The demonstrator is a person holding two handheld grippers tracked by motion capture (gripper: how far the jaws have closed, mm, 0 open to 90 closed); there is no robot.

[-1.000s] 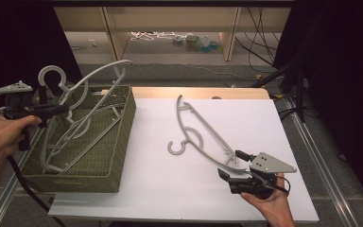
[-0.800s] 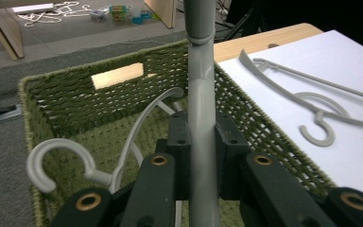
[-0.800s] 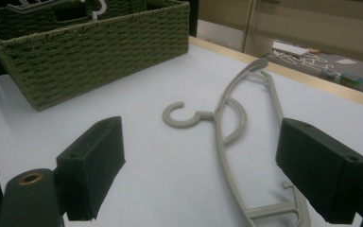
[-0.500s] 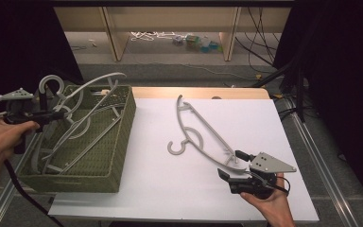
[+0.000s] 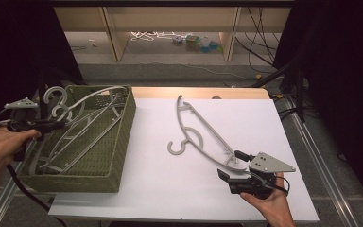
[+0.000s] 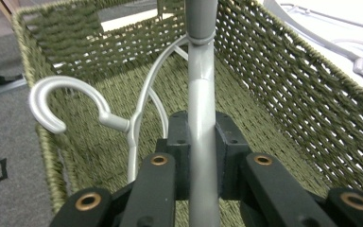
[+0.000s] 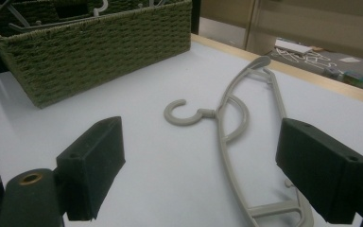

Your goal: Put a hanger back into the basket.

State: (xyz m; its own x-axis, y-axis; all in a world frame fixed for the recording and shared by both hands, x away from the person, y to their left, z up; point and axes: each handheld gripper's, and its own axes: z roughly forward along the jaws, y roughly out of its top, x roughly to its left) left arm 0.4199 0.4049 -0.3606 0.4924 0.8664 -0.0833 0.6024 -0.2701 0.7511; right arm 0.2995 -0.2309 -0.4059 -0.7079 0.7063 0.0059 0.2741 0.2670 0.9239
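Observation:
A grey plastic hanger (image 5: 92, 95) hangs tilted over the green woven basket (image 5: 75, 179) at the table's left. My left gripper (image 5: 56, 124) is shut on it near its hook (image 5: 54, 95). In the left gripper view the hanger's bar (image 6: 201, 94) runs up between the closed jaws, with the hook (image 6: 61, 101) curling to the left. A second grey hanger (image 5: 201, 132) lies flat on the white table top. My right gripper (image 5: 231, 164) stands open at that hanger's near end, its pads (image 7: 94, 161) on either side of the hanger (image 7: 231, 127) without touching it.
More grey hangers (image 5: 75, 139) lie inside the basket. The basket (image 7: 99, 42) stands to the left of the white mat (image 5: 264, 118). Behind the table are a shelf unit with small items (image 5: 194, 42) and cables on the floor.
My left gripper has moved left and down with its hanger, which now sits lower over the basket. The right gripper and the hanger on the table have not moved.

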